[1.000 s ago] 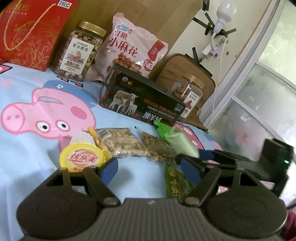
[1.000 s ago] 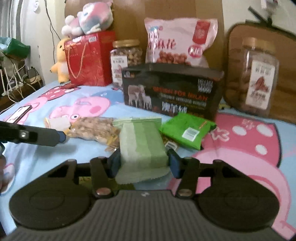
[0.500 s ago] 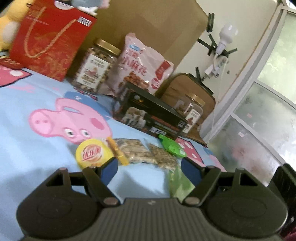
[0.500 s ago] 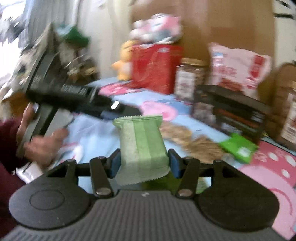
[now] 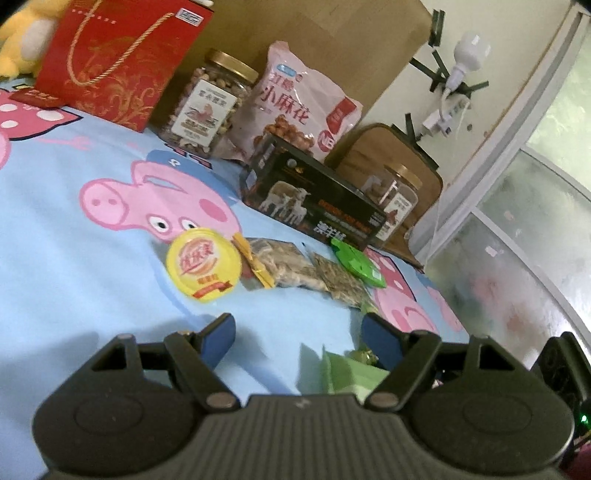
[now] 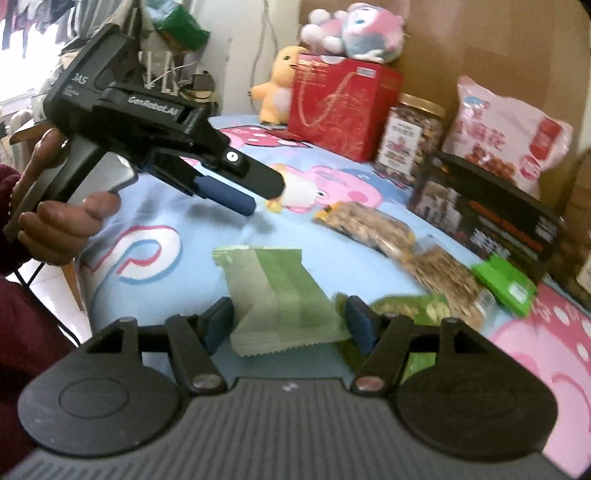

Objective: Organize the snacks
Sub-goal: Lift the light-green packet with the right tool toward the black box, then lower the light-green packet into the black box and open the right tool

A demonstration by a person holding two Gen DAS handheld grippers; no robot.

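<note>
A pale green snack packet (image 6: 277, 291) lies on the cartoon bedsheet (image 6: 155, 206) between the fingers of my right gripper (image 6: 290, 323). Its jaws are opening, and the blue pads (image 6: 219, 321) stand just off the packet's sides. My left gripper (image 5: 299, 332) is open over bare sheet with nothing between its fingers; a corner of the green packet (image 5: 343, 373) shows by its right finger. In the right wrist view a hand holds the left gripper (image 6: 262, 195) above the sheet at the left. A yellow-lidded cup (image 5: 203, 267), two nut packets (image 5: 284, 262) and a bright green packet (image 5: 356, 262) lie in a row.
Along the back stand a red gift bag (image 5: 118, 55), a nut jar (image 5: 210, 107), a pink snack bag (image 5: 295, 107), a black box with sheep (image 5: 314, 199) and a second jar (image 5: 395, 192). A green coin-print packet (image 6: 410, 306) lies by my right finger. Plush toys (image 6: 351, 29) top the red bag.
My right gripper swung left with the pale green packet, and its jaws have widened off the packet. The left gripper drew back from the snack row, still open.
</note>
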